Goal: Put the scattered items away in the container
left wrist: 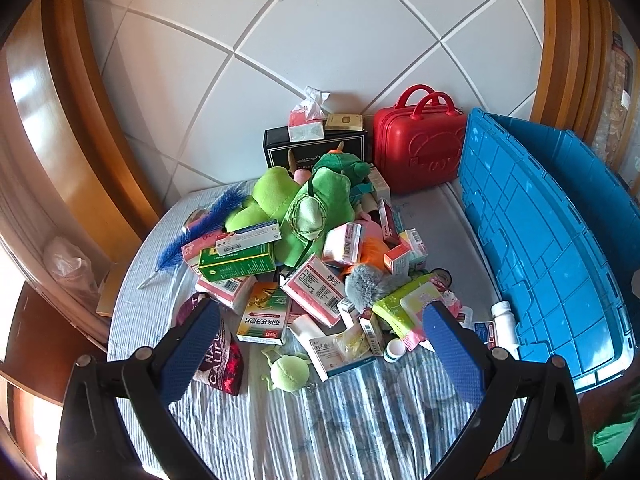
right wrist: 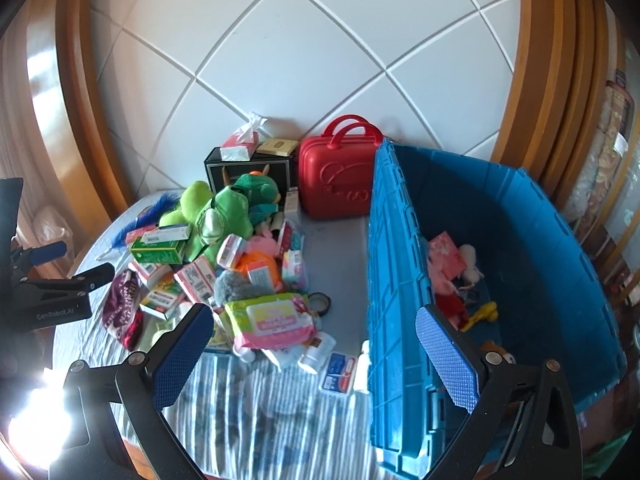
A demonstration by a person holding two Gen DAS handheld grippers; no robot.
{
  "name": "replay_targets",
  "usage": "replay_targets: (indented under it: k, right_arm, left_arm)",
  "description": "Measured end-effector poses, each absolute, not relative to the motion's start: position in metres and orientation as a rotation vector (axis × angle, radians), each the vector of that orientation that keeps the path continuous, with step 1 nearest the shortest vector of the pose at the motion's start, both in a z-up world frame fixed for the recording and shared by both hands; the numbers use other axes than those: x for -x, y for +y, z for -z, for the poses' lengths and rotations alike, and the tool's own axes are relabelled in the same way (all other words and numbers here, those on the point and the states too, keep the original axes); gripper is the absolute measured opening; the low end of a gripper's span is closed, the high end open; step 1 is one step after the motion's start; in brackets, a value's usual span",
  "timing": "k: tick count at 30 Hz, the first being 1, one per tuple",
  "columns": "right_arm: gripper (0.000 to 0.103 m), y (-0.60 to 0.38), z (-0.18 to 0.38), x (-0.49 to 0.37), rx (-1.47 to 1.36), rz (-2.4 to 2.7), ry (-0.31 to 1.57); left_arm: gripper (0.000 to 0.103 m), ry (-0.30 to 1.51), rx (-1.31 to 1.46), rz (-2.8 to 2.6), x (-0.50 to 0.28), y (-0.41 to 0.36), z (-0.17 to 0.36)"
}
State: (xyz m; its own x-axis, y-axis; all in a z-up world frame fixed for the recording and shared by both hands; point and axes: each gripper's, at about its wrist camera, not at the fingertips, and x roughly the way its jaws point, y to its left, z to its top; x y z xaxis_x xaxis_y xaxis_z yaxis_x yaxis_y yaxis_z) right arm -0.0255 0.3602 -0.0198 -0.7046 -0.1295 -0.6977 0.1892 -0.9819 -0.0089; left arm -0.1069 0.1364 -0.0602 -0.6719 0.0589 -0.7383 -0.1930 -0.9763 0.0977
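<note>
A white quilted wall panel [left wrist: 320, 40] framed by glossy wood trim [left wrist: 72, 120].

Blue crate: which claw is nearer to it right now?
Right. The right claw hangs open straddling the blue crate near wall, one finger over its inside. The left claw is open over the pile of boxes and toys, with the crate off to its right.
</note>
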Motion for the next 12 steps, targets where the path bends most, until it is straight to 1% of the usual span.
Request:
replay_targets:
  k: [12]
  right_arm:
    - [0.103,0.382,0.024,0.036,-1.121,2.696,0.135]
  left_arm:
    - [0.103,0.207,1.219,-2.791,0.100,0.153,0.060]
